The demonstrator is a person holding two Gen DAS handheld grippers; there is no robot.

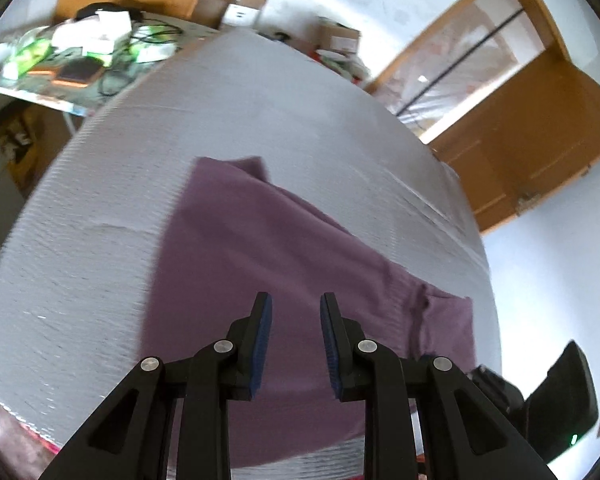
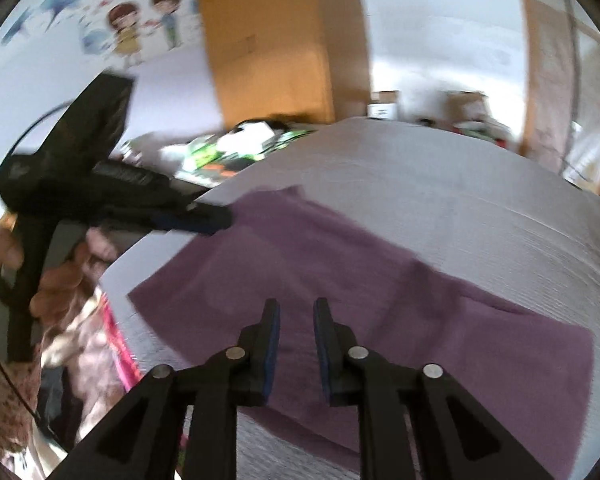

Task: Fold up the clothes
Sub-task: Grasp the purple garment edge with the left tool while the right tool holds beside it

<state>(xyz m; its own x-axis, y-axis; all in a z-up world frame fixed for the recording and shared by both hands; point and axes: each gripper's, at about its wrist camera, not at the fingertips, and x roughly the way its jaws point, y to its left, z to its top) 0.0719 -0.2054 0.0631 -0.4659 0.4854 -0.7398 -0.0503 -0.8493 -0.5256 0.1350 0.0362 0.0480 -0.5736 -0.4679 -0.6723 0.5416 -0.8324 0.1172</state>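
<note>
A purple garment (image 1: 268, 248) lies spread flat on a white textured table cover (image 1: 100, 208). It also shows in the right wrist view (image 2: 340, 264). My left gripper (image 1: 296, 308) is open and empty, held above the garment's near part. My right gripper (image 2: 297, 312) is open and empty above the garment's near edge. In the right wrist view the left gripper (image 2: 216, 220) reaches in from the left over the garment's far left corner. The right gripper's body (image 1: 556, 396) shows at the lower right of the left wrist view.
A cluttered side table (image 1: 84, 56) with boxes and cables stands beyond the far left. A wooden cabinet (image 1: 532, 128) stands at the right. Cardboard boxes (image 1: 340, 38) sit behind the table. The person's patterned clothing (image 2: 84, 344) is at the table's near left edge.
</note>
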